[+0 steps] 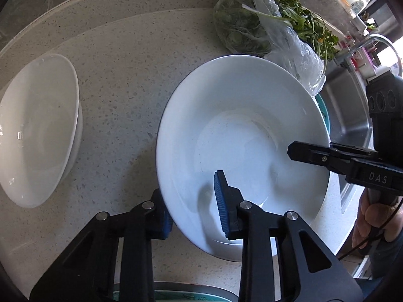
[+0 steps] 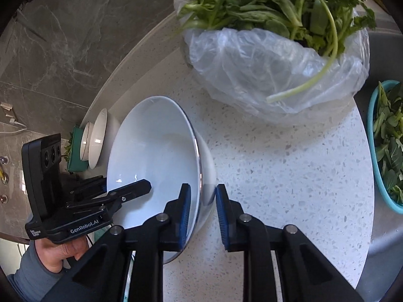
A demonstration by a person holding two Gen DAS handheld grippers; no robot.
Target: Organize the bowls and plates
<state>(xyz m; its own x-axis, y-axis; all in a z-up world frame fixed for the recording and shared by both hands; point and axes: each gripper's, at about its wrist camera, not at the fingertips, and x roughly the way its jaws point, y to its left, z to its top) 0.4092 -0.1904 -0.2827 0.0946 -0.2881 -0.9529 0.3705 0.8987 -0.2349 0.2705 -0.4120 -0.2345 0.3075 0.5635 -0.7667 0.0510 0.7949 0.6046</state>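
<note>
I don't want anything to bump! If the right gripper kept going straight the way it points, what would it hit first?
The big white bowl. The right gripper already straddles its rim, so pushing on would probably jam the rim deeper between the fingers.

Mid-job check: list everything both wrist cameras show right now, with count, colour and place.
large bowl: one, white, on the counter, both grippers on its rim
smaller bowls: two, white, nested, far side of the counter from the sink
counter: one, speckled pale stone
plastic bag of greens: one, clear bag, green leaves, behind the large bowl
teal basket: one, holding greens, at the sink side
sink: one, steel, beside the counter
faucet: one, metal, over the sink
left gripper: black, blue fingers astride the bowl's rim, shut on it
right gripper: black, blue fingers clamping the opposite rim
hand: grey sleeve, holding the left gripper
</note>
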